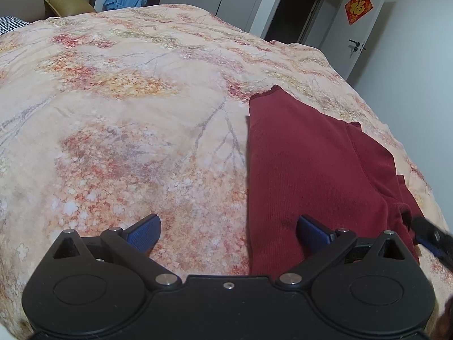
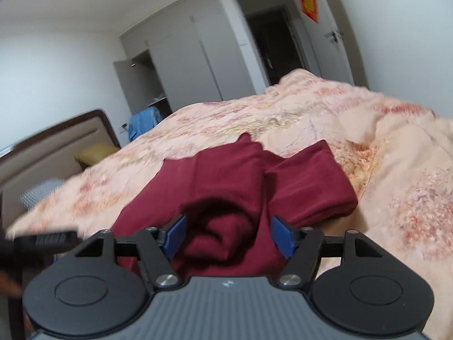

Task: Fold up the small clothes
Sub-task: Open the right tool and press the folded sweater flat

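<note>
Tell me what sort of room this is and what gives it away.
A bedroom, most likely. A bed under a floral quilt fills both views, a padded headboard stands at its end, and tall wardrobe doors line the far wall. A red garment lies on the quilt.

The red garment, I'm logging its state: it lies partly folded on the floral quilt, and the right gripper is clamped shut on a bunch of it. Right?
Not quite. The red garment does lie partly folded on the floral quilt, but the right gripper is open: the right wrist view shows its blue pads apart, either side of the bunched cloth.

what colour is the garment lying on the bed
Dark red, plain; the garment shows best in the left wrist view.
</note>
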Motion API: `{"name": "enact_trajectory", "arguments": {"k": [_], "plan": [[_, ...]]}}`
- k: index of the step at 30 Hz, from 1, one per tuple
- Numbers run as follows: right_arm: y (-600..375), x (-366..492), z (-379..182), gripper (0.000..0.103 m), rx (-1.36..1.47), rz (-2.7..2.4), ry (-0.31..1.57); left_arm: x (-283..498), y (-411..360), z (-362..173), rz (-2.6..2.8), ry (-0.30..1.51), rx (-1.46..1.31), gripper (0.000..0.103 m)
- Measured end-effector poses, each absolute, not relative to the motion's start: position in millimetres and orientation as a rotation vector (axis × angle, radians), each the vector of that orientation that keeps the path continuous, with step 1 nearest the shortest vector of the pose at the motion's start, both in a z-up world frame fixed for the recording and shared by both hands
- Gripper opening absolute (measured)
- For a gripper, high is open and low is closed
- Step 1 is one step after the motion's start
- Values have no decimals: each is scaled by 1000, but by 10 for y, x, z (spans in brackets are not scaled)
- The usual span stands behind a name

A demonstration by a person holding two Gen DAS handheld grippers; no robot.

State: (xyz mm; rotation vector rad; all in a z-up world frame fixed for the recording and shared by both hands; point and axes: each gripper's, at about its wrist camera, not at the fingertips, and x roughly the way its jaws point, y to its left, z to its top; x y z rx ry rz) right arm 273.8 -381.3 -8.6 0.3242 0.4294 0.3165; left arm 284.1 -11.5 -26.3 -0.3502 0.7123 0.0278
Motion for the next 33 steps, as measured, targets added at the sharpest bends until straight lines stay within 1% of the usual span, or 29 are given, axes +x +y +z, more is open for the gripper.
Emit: {"name": "enact_trajectory", "arguments": {"k": [1, 3, 6, 11, 15, 19, 23, 25, 26, 29, 31, 33], "plan": [[-3840, 2853, -69, 71, 333, 302, 446, 2841, -118, -267, 28, 711, -349, 103], [-3859, 3070, -37, 66, 329, 254, 492, 2836, -119, -274, 25, 708, -352, 103], [-3853, 3336, -37, 64, 330, 244, 530, 2823, -130, -292, 19, 703, -351, 103], [-3693, 3556, -31, 61, 262, 260, 524, 2836, -159, -299, 15, 705, -331, 103], [-3770, 3600, 37, 60, 328, 277, 497, 2848, -175, -321, 6, 706, -313, 103], [-3987, 3600, 45, 62, 432, 255, 500, 2871, -205, -350, 5, 704, -302, 103], [-3994, 3696, -11, 62, 460, 260, 559, 2870, -248, -353, 6, 701, -283, 103], [-3926, 3746, -17, 69, 447, 250, 585, 2869, -238, -350, 2, 704, -286, 103], [-3881, 3759, -16, 73, 434, 243, 598, 2869, -231, -346, -1, 707, -288, 103], [-3747, 3710, 2, 74, 368, 272, 606, 2869, -215, -336, -8, 714, -292, 103], [-3650, 3626, -3, 74, 265, 266, 618, 2869, -211, -329, -13, 718, -290, 103], [-3569, 3498, -55, 78, 136, 253, 620, 2863, -213, -330, -18, 721, -285, 103]]}}
